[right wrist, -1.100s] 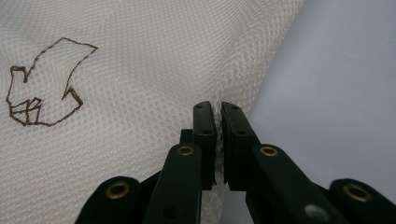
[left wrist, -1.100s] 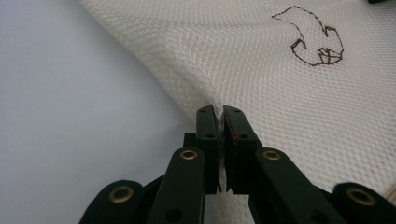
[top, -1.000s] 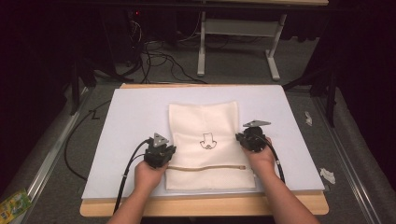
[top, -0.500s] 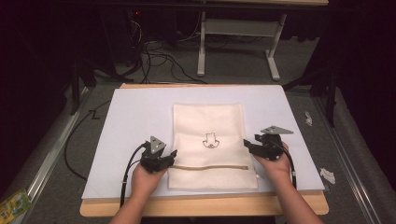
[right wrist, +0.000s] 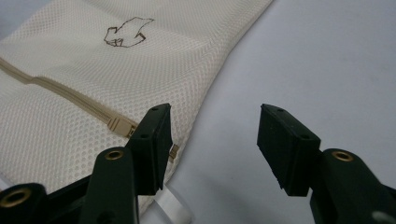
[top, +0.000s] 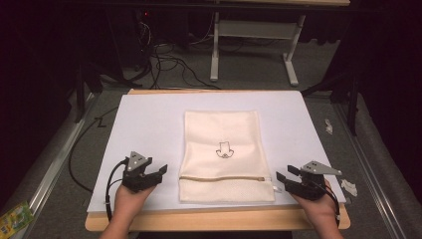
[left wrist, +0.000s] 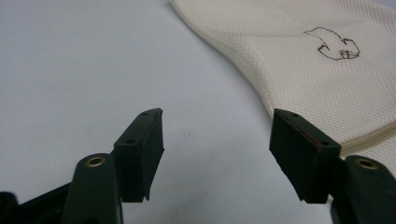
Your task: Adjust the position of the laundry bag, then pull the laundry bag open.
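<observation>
High view: grippers now off mesh bag (top: 226, 154)

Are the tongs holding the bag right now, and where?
No. Both the left tongs and right tongs are open beside the mesh bag, with nothing between them.

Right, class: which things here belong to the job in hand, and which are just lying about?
In the job:
- mesh laundry bag
- left gripper, open
- right gripper, open

Lying about:
- white scraps on the floor
- green packet
- floor cables
</observation>
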Tool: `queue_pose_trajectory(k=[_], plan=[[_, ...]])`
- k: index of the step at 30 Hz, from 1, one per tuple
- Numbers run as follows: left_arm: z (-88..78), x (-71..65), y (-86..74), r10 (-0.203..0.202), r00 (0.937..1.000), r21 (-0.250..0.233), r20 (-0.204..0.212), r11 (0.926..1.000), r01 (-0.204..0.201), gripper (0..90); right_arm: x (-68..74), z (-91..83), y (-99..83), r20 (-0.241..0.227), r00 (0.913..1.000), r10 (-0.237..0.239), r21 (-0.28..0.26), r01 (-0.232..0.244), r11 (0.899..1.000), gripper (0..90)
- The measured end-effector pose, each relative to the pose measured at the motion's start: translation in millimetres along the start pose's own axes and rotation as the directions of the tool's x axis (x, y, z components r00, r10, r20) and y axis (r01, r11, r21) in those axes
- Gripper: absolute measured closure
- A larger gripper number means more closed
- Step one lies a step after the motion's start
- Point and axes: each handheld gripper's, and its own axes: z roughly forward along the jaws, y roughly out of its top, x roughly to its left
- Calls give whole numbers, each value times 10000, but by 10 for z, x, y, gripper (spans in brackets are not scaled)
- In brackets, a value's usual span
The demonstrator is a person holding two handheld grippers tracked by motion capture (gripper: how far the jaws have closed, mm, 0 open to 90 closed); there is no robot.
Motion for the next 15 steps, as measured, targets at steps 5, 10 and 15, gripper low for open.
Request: queue_pose_trajectory(k=[5,10,15], plan=[[59,44,9,-485,9987,-126,122,9987,487,409,-9,22,-21,-503,9980,393,200,-384,9991,571],[76,-42,54,-456,9988,-437,157,9980,462,381,69,154,-37,-637,9976,254,726,-207,9971,581],[125,-133,84,-14,9999,-165,162,9999,16,364,156,280,-38,-703,9975,-108,1218,194,9924,599]])
